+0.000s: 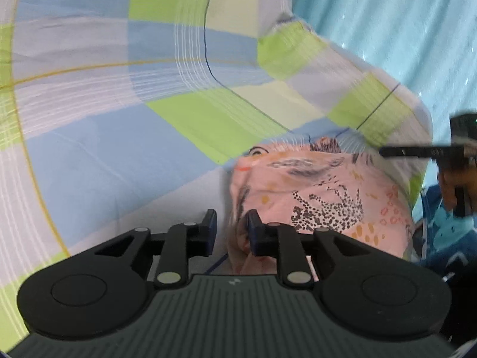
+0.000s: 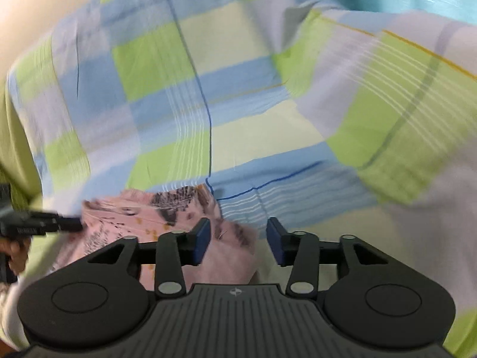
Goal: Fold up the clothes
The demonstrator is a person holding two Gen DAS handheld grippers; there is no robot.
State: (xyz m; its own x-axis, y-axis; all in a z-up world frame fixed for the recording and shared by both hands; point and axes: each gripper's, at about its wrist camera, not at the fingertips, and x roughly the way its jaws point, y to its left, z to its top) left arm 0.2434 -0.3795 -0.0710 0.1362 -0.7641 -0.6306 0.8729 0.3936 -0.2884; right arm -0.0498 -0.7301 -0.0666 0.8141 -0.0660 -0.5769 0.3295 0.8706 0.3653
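Note:
A pink garment (image 1: 313,185) with black dotted and orange prints lies bunched on a checked bedsheet (image 1: 119,149). My left gripper (image 1: 232,232) is open at the garment's left edge. A fold of cloth sits between its fingers, against the right pad. In the same view, the right gripper (image 1: 387,151) reaches in over the garment's far right side. In the right wrist view, my right gripper (image 2: 238,238) stands wide open, and a corner of the pink garment (image 2: 143,208) lies between its fingers. The left gripper (image 2: 74,225) touches the garment's left end.
The blue, green and white checked bedsheet (image 2: 238,104) is rumpled, with a raised fold behind the garment. Turquoise fabric (image 1: 387,15) hangs at the back right. A person's hand (image 1: 447,185) holds the right gripper above dark blue printed cloth (image 1: 447,238).

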